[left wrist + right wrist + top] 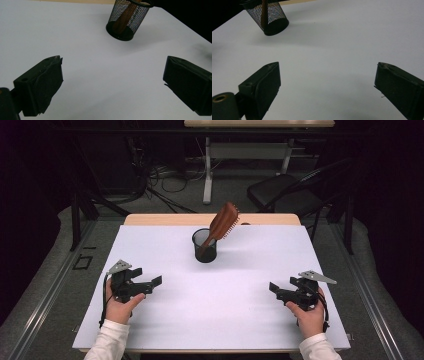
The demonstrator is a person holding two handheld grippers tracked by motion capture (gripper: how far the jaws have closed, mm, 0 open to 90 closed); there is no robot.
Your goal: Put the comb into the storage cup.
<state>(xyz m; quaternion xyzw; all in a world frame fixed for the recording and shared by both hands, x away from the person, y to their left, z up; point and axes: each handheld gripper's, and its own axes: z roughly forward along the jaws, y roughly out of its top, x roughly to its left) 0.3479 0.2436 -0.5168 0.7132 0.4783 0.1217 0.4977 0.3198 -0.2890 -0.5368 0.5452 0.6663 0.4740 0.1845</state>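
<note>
High view has your left gripper (154, 282) low at the left of the white table (230, 305) and your right gripper (274, 289) low at the right, each in a hand that rests on the tabletop, both pointing inward toward the middle. You hold nothing in either one: the left gripper view shows your left gripper (112, 67) with its jaws spread wide and only bare white surface between them, and the right gripper view shows your right gripper (328, 68) standing just as wide over bare table. The wooden hairbrush (223, 222) stands handle-down in the black mesh cup (205, 251), bristle head tilted up and to the right above the rim. That cup sits near the far middle of the table, well apart from both your grippers. Through the mesh cup (128, 18) you can see the brush handle (126, 15) leaning inside.
</note>
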